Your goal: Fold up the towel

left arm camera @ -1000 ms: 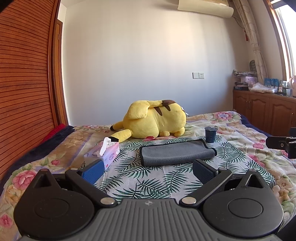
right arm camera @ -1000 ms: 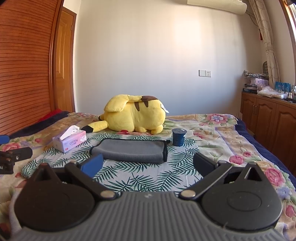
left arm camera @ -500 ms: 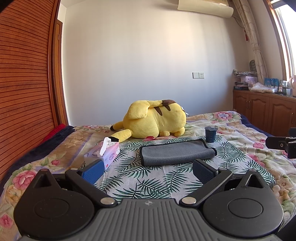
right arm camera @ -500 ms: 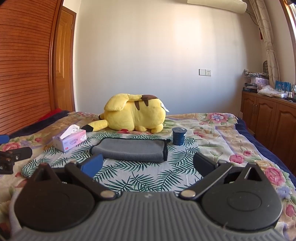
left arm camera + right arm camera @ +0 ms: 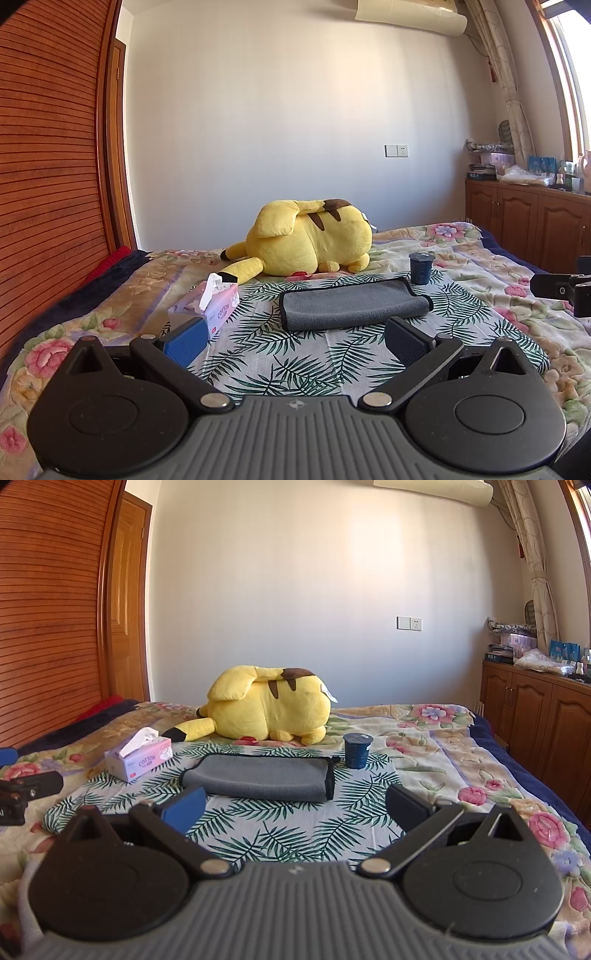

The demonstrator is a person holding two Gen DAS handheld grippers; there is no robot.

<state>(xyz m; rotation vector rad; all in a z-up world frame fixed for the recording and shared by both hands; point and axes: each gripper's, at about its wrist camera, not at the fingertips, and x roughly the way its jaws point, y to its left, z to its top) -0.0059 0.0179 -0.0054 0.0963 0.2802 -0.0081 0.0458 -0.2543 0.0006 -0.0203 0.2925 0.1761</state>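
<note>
A grey towel [image 5: 352,303] lies folded into a long flat bundle on a palm-leaf cloth [image 5: 295,354] on the bed; it also shows in the right wrist view [image 5: 260,777]. My left gripper [image 5: 295,338] is open and empty, held short of the towel's near edge. My right gripper [image 5: 293,806] is open and empty, also short of the towel. The right gripper's tip shows at the right edge of the left wrist view [image 5: 561,291]. The left gripper's tip shows at the left edge of the right wrist view [image 5: 26,790].
A yellow plush toy [image 5: 310,238] lies behind the towel. A pink tissue box [image 5: 208,304] stands left of the towel. A dark blue cup [image 5: 420,267] stands at its far right corner. Wooden cabinets [image 5: 535,225] line the right wall, a slatted wardrobe [image 5: 48,166] the left.
</note>
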